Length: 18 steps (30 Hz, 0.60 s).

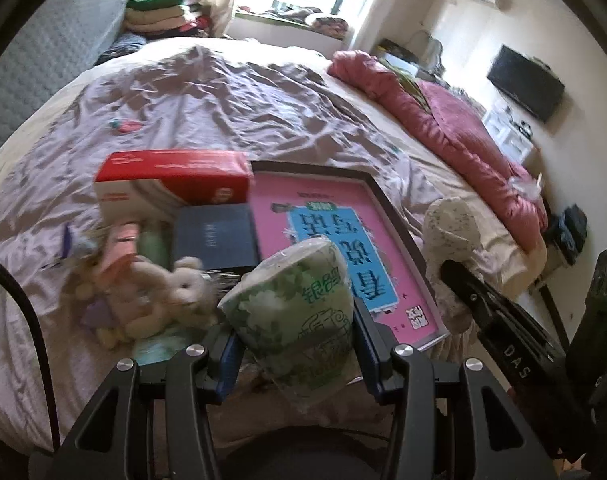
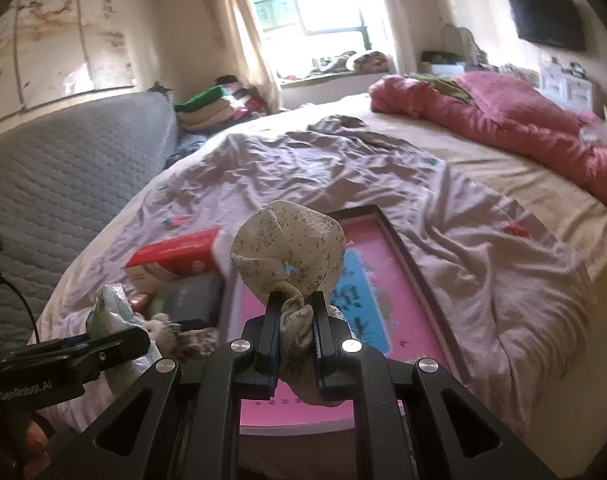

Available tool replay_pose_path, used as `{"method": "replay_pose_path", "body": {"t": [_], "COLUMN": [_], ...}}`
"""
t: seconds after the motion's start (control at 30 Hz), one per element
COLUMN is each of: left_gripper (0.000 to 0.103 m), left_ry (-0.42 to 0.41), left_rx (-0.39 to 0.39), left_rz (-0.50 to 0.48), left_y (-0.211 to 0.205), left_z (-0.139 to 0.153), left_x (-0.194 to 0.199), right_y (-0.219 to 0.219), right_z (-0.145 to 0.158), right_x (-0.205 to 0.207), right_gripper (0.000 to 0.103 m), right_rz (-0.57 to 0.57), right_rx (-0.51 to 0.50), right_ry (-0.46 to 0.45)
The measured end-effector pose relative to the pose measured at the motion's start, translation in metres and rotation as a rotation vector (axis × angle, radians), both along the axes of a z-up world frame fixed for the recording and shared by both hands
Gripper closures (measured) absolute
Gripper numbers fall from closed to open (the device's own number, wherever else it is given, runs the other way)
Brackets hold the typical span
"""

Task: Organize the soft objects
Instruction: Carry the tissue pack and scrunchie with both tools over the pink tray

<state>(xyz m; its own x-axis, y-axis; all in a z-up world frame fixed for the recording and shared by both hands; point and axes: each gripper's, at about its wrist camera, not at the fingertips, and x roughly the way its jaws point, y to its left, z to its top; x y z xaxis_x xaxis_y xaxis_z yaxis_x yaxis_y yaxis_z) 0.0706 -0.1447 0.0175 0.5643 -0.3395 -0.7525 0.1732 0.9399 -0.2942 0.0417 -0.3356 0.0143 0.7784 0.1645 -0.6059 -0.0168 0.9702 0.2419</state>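
two soft things are in hand at once, one per gripper, both lifted clear of the bed (image 1: 263, 120), which reads as carrying them away from the clutter to be sorted. the left gripper (image 1: 295, 344) is clamped on a green tissue pack (image 1: 291, 304), its blue pads pressing the plastic wrap from 9 and 3 o'clock; the pack dents at the sides, so the grip is squeezing rather than cradling, likely the only way to keep a slippery, yielding packet from sliding out. the right gripper (image 2: 296, 316) is nearly closed on the bunched neck of a cream floral cloth (image 2: 289, 248). the cloth balloons out toward 12 o'clock beyond the fingertips. pinching it at the gathered end keeps the loose fabric from trailing.

in the left wrist view the pile lies below and beyond the pack: a plush rabbit (image 1: 171, 288) at 9 o'clock, a red and white box (image 1: 171, 180) at 11, a dark notebook (image 1: 215, 236) just beside it, and a pink framed board (image 1: 343, 232) from 12 to 2. the rabbit looks like the soft item still waiting; the box, notebook and board are hard and probably stay. a pink quilt (image 1: 443, 120) lies heaped well apart at 2 o'clock along the far edge. where the held things are meant to go i cannot tell.
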Motion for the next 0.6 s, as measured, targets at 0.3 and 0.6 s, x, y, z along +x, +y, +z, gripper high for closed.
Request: {"method": "replay_pose_path", "body": {"t": [0.3,0.6], "left_gripper": [0.054,0.054], "left_ry": [0.032,0.073], "left_rx": [0.068,0.13], "left_rz": [-0.101,-0.123], "left_y": [-0.055,-0.075], "left_z": [-0.018,-0.038], "left_x": [0.013,0.027], "right_y": [-0.031,-0.047], "right_z": [-0.013,-0.034], "right_x": [0.007,0.015], "right_gripper": [0.09,0.09], "right_rz": [-0.058,-0.071], "right_rx": [0.022,0.036], "right_ry": [0.028,0.075]}}
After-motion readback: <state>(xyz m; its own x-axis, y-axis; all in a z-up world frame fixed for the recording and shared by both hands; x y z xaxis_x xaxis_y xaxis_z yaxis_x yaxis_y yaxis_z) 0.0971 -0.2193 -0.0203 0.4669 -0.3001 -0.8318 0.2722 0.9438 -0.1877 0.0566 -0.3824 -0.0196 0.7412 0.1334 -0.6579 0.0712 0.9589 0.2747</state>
